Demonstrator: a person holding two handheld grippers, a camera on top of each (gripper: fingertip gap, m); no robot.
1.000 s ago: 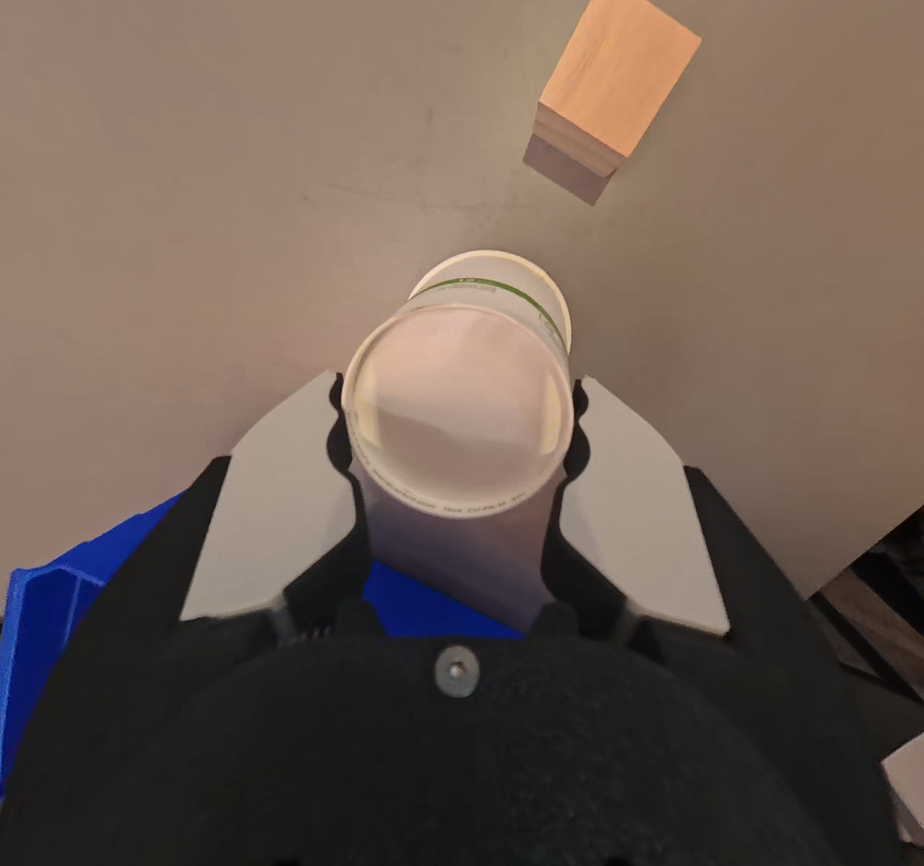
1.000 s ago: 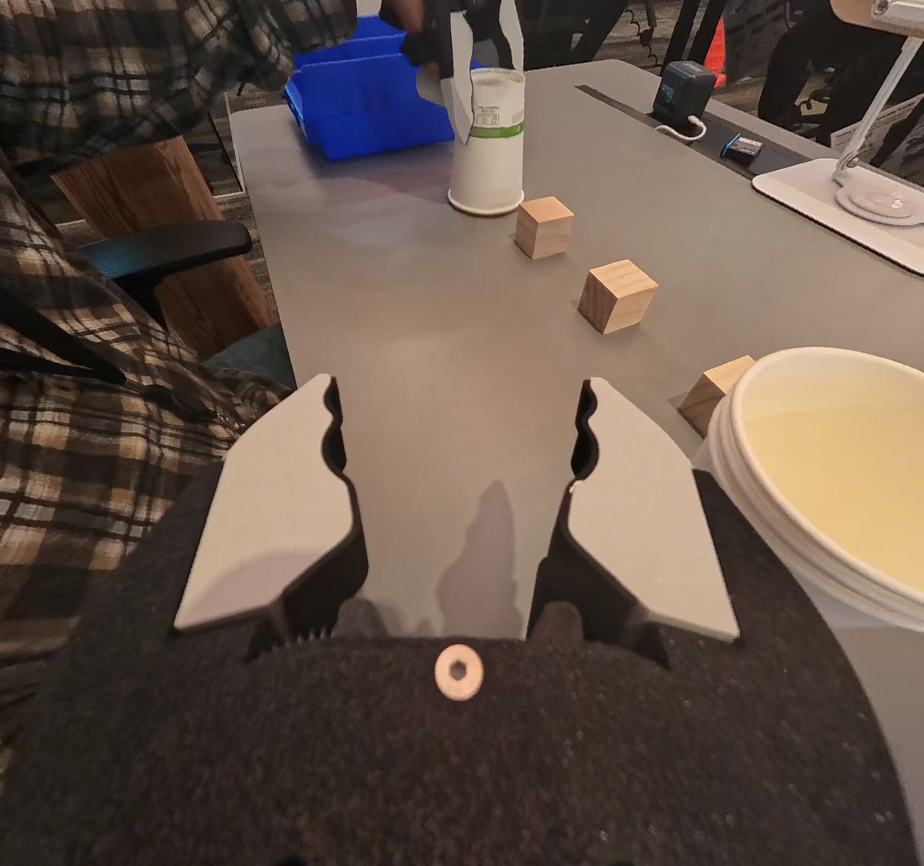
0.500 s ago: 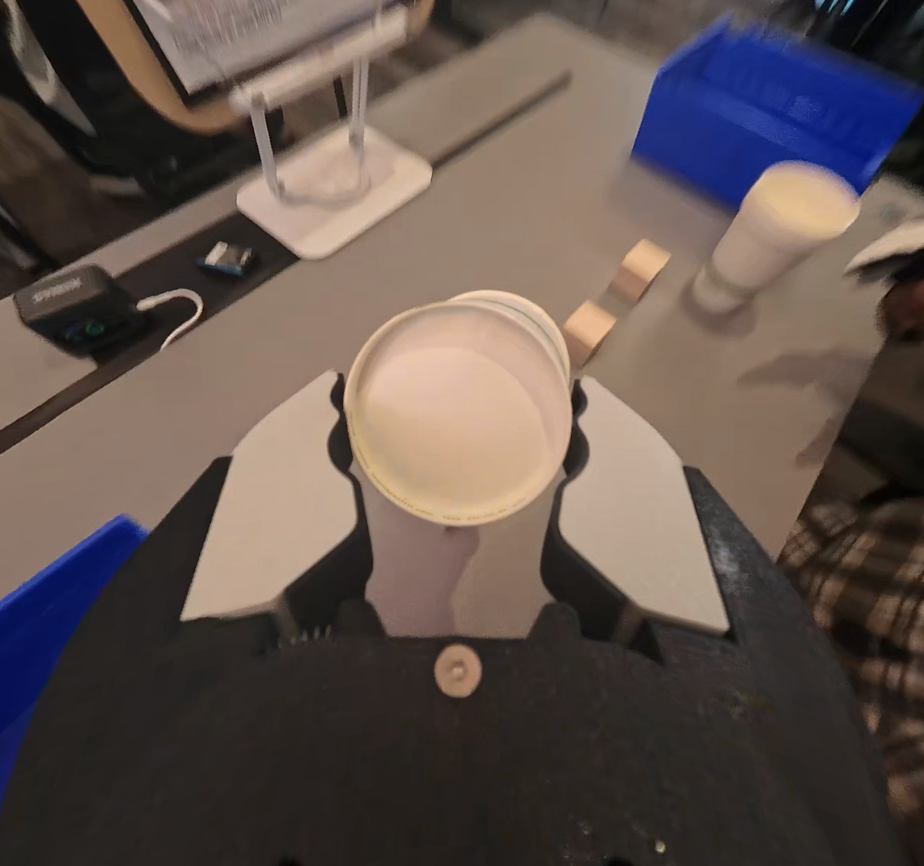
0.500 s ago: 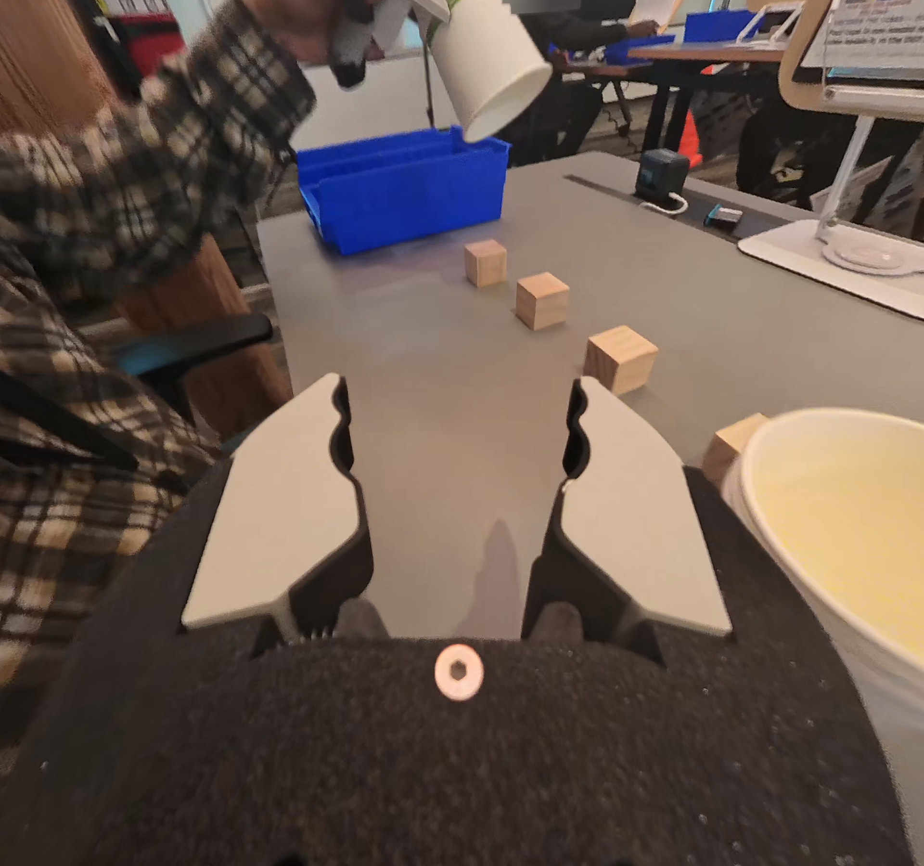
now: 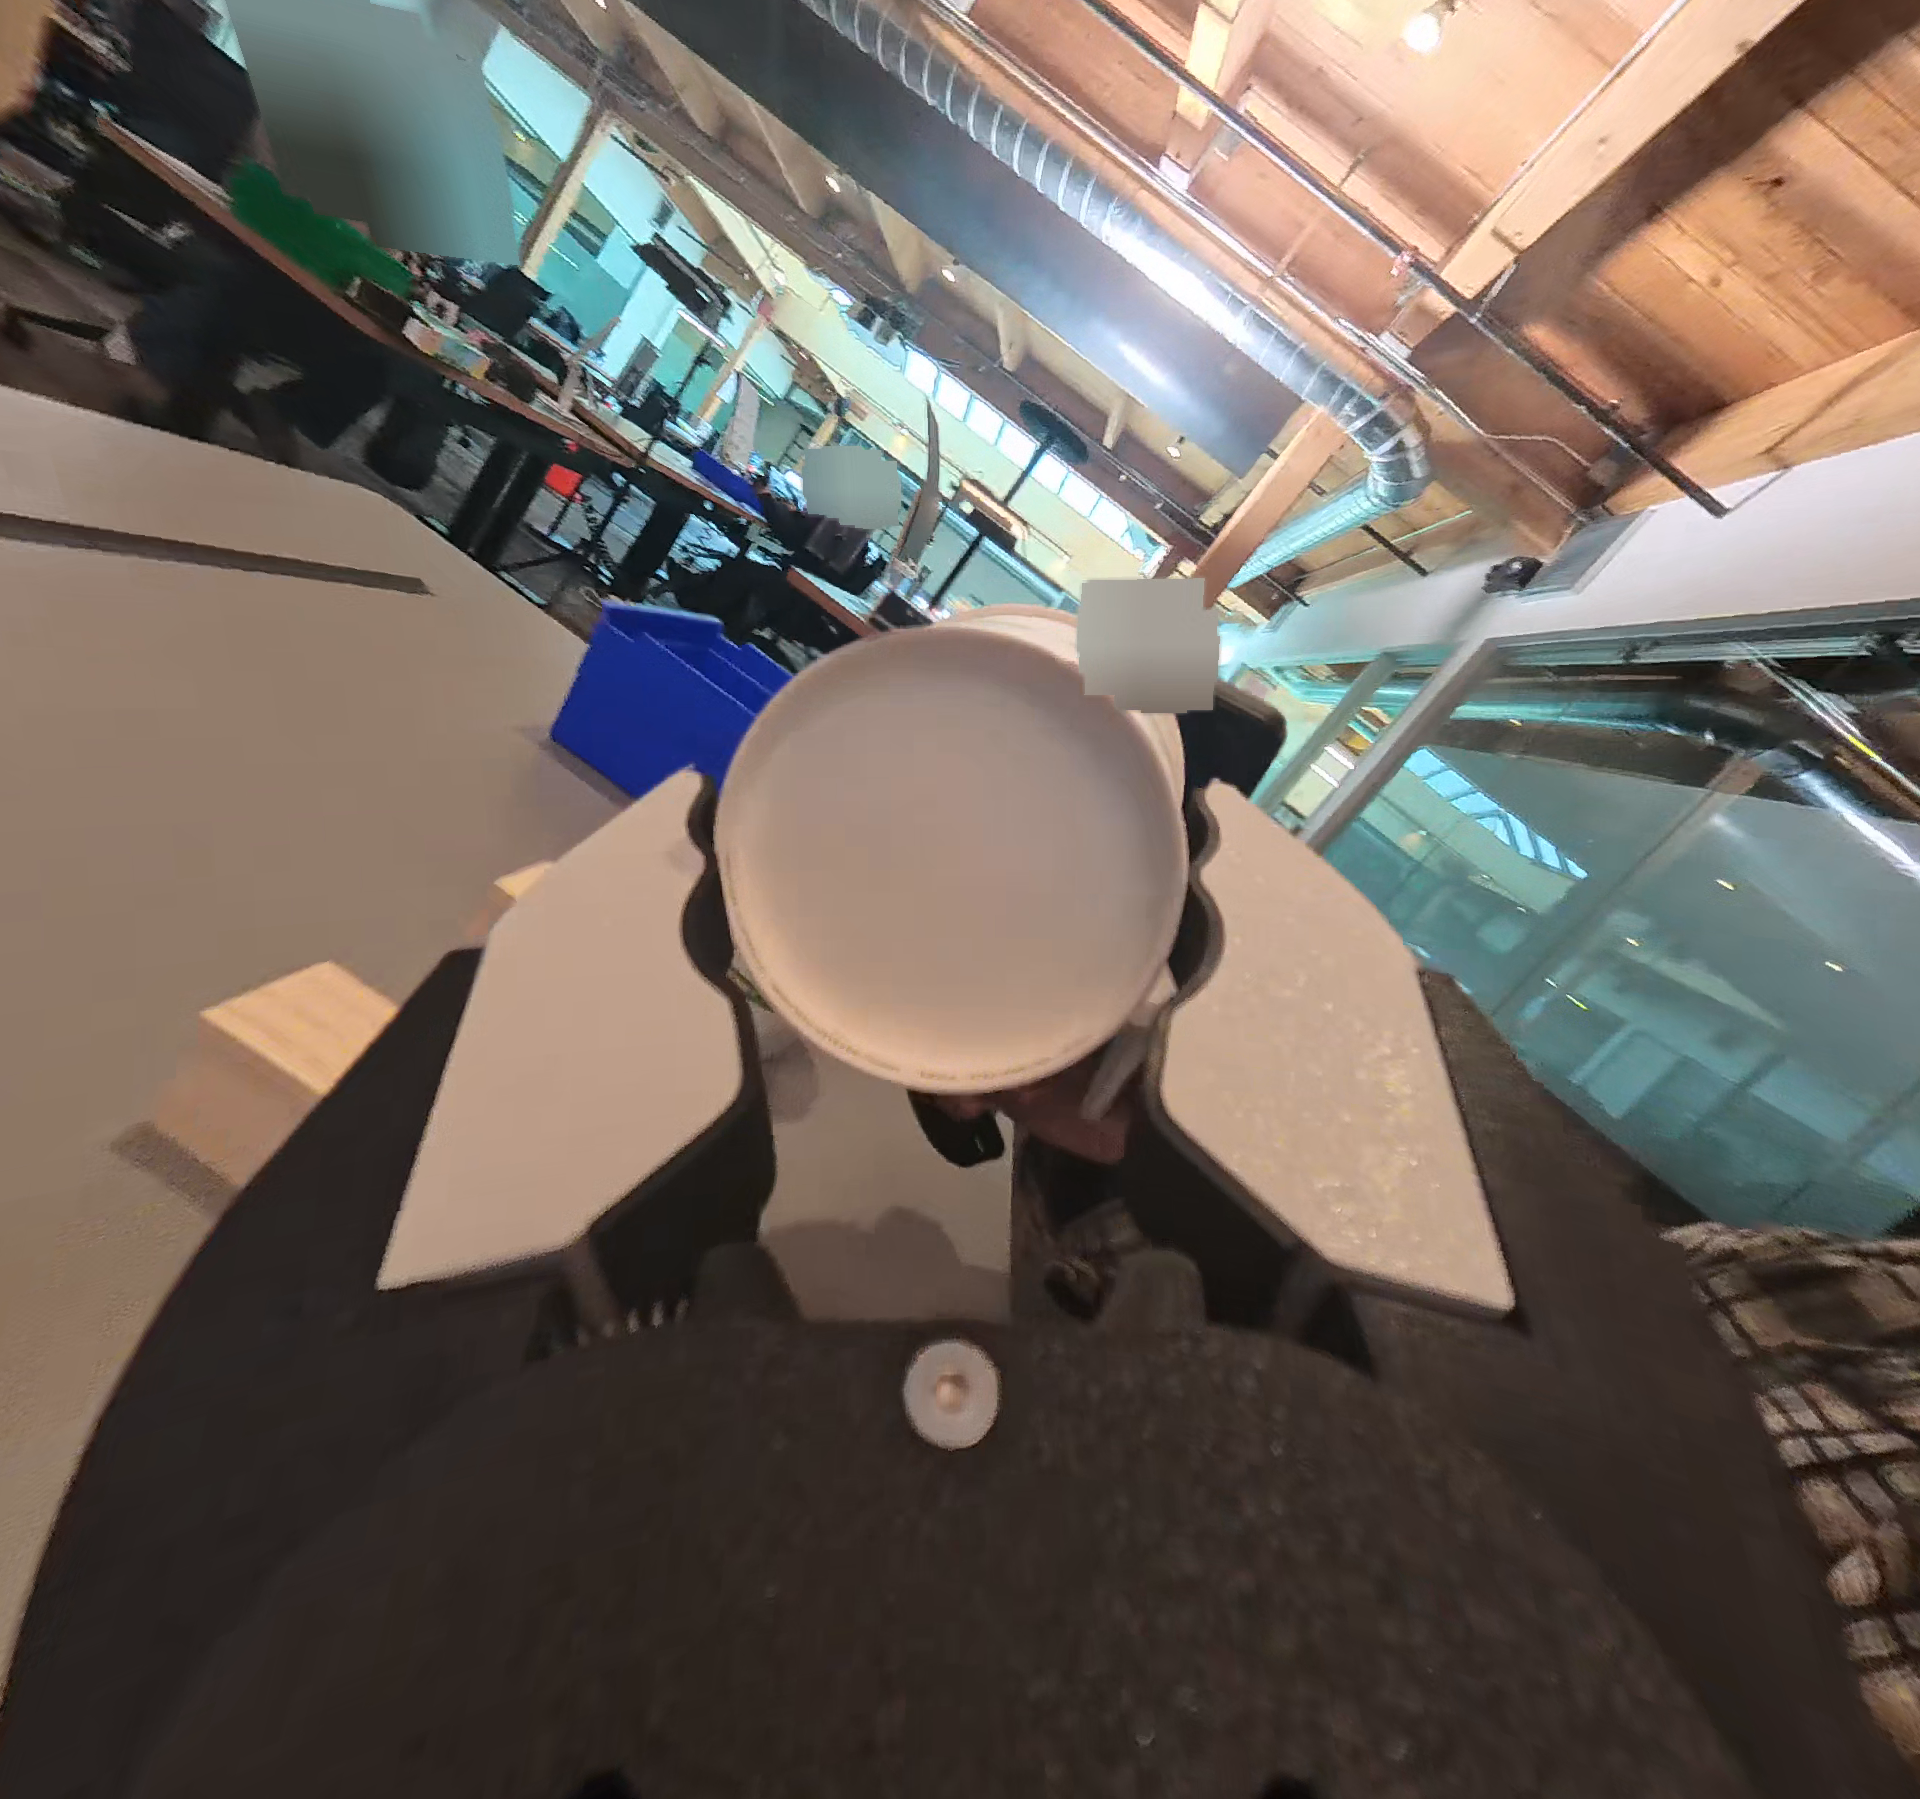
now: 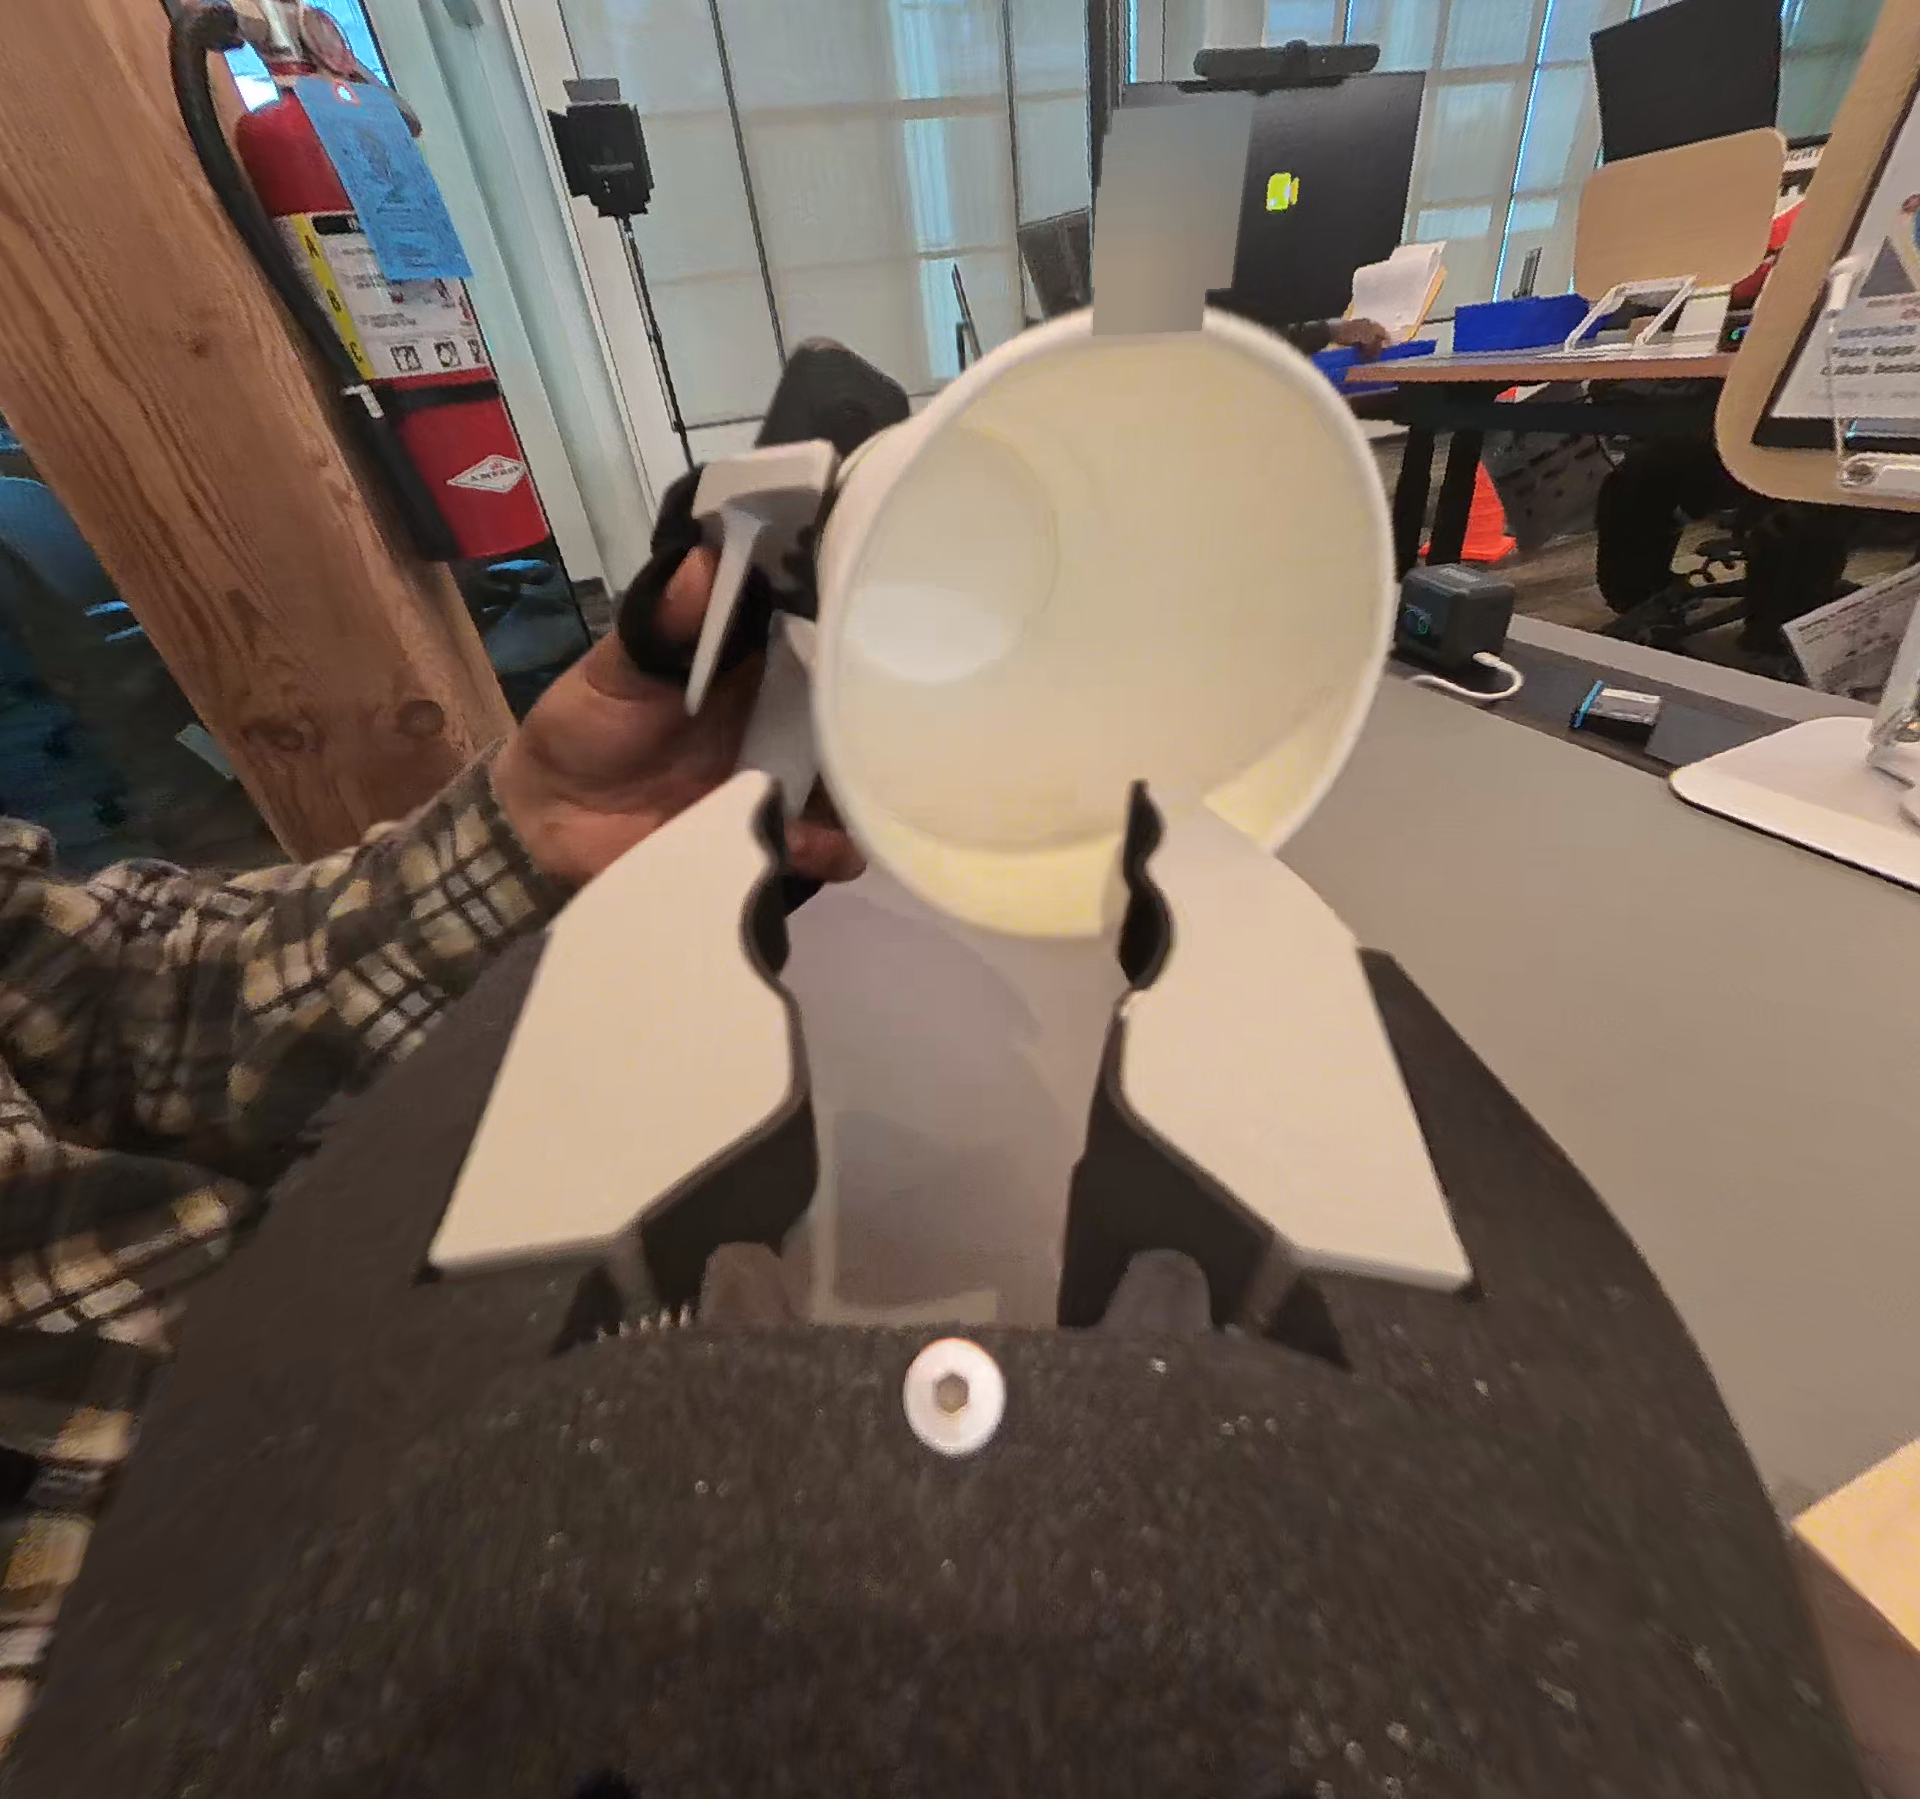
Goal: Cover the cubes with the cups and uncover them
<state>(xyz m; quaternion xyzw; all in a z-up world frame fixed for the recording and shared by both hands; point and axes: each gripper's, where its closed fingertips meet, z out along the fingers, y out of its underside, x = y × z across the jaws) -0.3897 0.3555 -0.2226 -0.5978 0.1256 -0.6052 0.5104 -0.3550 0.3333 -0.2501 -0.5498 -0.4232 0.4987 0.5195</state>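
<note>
My left gripper (image 5: 951, 804) is shut on a white paper cup (image 5: 951, 876), held up in the air and tilted with its base toward this camera. In the right wrist view the same cup (image 6: 1091, 627) faces me mouth first and is empty. A hand (image 6: 623, 762) holds the left gripper, and one of its fingers (image 6: 727, 596) shows beside the cup. My right gripper (image 6: 951, 804) is open, and the cup's lower rim sits just at its fingertips. Two wooden cubes (image 5: 281, 1032) (image 5: 520, 882) stand uncovered on the grey table (image 5: 208, 710), blurred.
A blue bin (image 5: 655, 710) stands at the table's far end. In the right wrist view a black device (image 6: 1455, 606) with a cable and a white stand base (image 6: 1797, 793) sit on the table (image 6: 1558, 970). A wooden post (image 6: 104, 399) stands at the left.
The left gripper lifted the cup off the far cube, swung it up and now holds it tilted in front of the right gripper. The right gripper has risen and its jaws have narrowed a little.
</note>
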